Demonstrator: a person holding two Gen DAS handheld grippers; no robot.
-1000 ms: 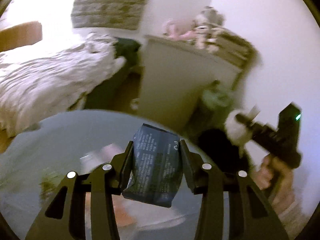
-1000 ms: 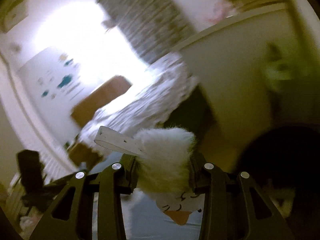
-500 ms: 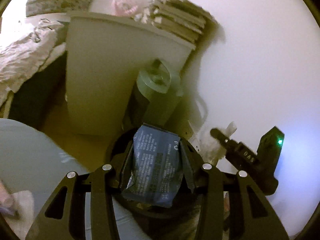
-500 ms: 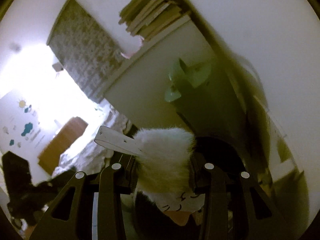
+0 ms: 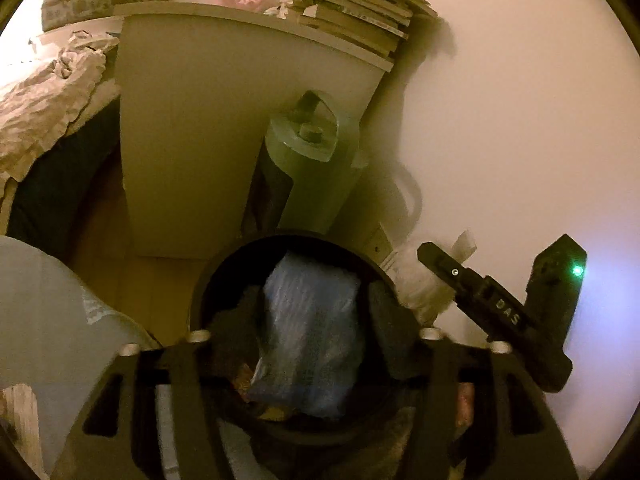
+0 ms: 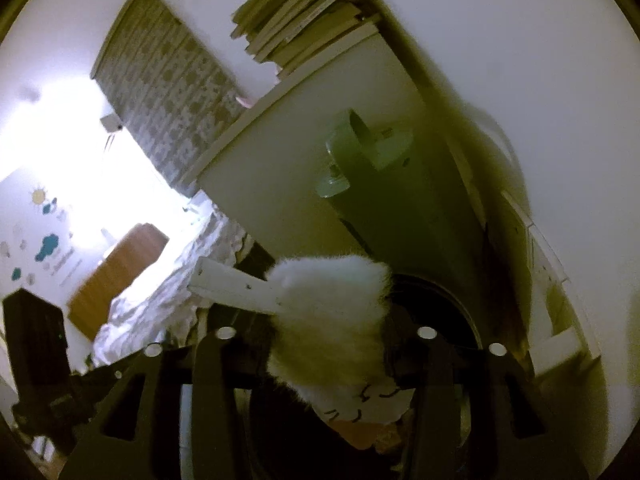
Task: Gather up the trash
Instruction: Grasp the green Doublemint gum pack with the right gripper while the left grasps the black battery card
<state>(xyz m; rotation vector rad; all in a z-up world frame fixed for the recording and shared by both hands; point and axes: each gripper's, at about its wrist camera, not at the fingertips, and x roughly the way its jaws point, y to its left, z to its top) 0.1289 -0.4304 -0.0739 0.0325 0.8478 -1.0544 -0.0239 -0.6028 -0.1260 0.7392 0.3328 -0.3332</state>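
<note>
In the left wrist view my left gripper (image 5: 310,320) hangs over a round black bin (image 5: 208,280). The blue-grey wrapper (image 5: 310,332) is blurred between the spread fingers, over the bin's mouth; the fingers stand apart from its sides. In the right wrist view my right gripper (image 6: 326,320) is shut on a white fluffy toy (image 6: 328,312) with a white tag (image 6: 232,284), held above the bin's rim (image 6: 460,308). The right gripper and toy (image 5: 420,284) also show in the left wrist view, right of the bin.
A green cylindrical appliance (image 5: 308,168) stands behind the bin against a white cabinet (image 5: 192,128) topped with stacked books (image 5: 352,12). The wall (image 5: 500,120) is at right, a bed with crumpled bedding (image 5: 44,100) at left, a grey-blue round table edge (image 5: 48,320) at lower left.
Both grippers have moved closer over the bin. My left gripper's fingers have spread and the wrapper now looks blurred and loose between them. The right still holds the toy.
</note>
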